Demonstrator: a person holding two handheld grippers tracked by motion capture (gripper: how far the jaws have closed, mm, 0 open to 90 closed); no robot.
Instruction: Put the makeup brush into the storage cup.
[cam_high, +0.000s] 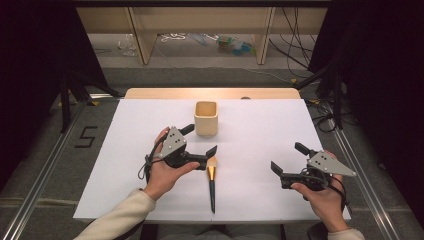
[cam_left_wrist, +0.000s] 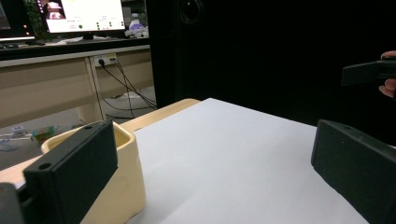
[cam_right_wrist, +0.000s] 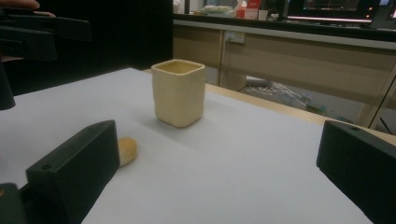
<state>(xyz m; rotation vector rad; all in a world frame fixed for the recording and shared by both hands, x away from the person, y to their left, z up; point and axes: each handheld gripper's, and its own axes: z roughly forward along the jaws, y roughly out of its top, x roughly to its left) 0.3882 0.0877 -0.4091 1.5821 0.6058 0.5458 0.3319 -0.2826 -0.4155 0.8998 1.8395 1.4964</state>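
The brush (cam_high: 212, 181) lay on the white surface (cam_high: 260, 130) nearest the person, its soft tip by the left hand-held gripper (cam_high: 201, 142). Both grippers (left and right (cam_high: 287, 158)) were wide apart, holding nothing. It looked light; grab its stiff handle.

White-topped table (cam_high: 150, 120) with cream cup (cam_high: 206, 118), brush (cam_high: 212, 179).

white table sheet (cam_high: 260, 125) | floor marker "5" (cam_high: 86, 136) | cables (cam_high: 295, 50) | monitors (cam_left_wrist: 84, 16)
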